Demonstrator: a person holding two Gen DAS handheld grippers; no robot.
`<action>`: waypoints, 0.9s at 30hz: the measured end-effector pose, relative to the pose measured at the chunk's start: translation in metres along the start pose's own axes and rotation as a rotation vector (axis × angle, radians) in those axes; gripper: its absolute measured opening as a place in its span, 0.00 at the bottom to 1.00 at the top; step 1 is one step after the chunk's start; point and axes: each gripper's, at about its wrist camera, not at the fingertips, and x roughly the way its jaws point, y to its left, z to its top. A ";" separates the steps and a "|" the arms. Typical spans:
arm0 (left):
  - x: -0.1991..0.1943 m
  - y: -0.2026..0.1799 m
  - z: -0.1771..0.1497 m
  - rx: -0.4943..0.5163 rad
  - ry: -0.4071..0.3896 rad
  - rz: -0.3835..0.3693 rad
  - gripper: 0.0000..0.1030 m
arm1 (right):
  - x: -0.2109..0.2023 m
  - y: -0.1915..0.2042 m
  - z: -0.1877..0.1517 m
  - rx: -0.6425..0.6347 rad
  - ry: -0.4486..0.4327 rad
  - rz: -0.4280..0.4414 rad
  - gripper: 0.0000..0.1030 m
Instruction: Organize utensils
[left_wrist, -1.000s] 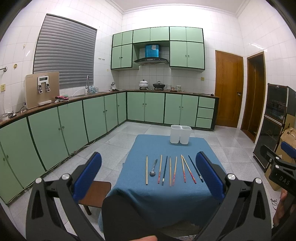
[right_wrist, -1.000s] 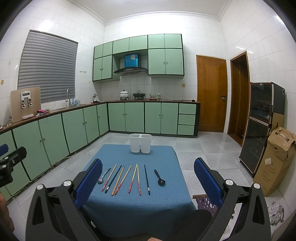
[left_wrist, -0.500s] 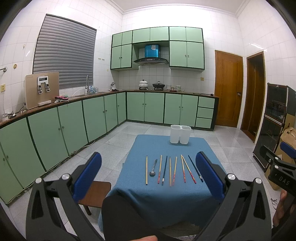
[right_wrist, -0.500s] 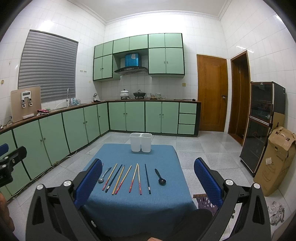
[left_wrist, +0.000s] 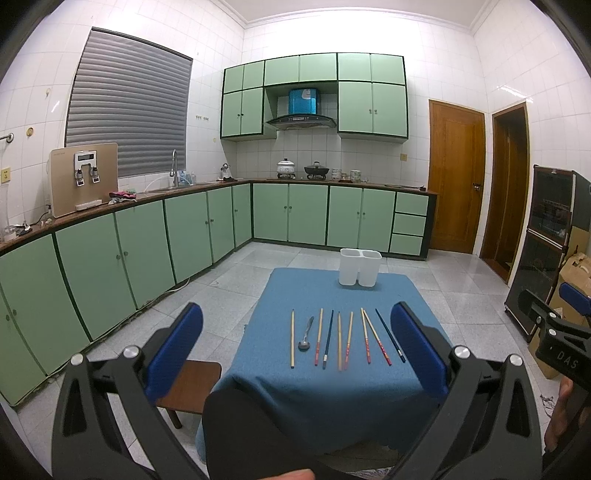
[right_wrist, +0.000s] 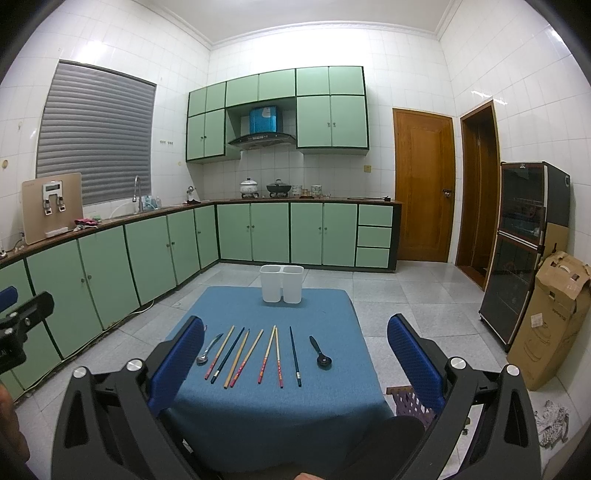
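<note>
Several chopsticks (left_wrist: 340, 339) lie in a row on the blue-clothed table (left_wrist: 332, 391), also seen in the right wrist view (right_wrist: 258, 354). A metal spoon (left_wrist: 306, 334) lies among them at the left (right_wrist: 208, 350). A black spoon (right_wrist: 320, 352) lies at the right. A white two-compartment holder (left_wrist: 360, 267) stands at the table's far edge (right_wrist: 282, 283). My left gripper (left_wrist: 295, 347) is open and empty, held back above the near edge. My right gripper (right_wrist: 295, 354) is open and empty, likewise short of the utensils.
A small brown stool (left_wrist: 188, 384) stands left of the table. A purple basket (right_wrist: 410, 400) sits on the floor at the right. A dark cabinet (right_wrist: 521, 251) and a cardboard box (right_wrist: 550, 321) stand by the right wall. Green cabinets (left_wrist: 110, 254) line the left and back.
The right wrist view has risen slightly, so the table sits a little lower in it. The left gripper has not visibly moved.
</note>
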 end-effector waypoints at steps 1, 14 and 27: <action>0.000 0.000 0.000 0.001 0.000 0.001 0.95 | 0.000 0.000 0.000 -0.001 -0.002 -0.001 0.94; 0.004 0.000 -0.001 0.006 0.006 0.000 0.95 | 0.000 -0.002 -0.003 -0.001 0.012 0.011 0.94; 0.040 0.004 -0.010 -0.034 0.079 -0.047 0.95 | 0.027 -0.002 -0.011 -0.044 0.026 -0.009 0.94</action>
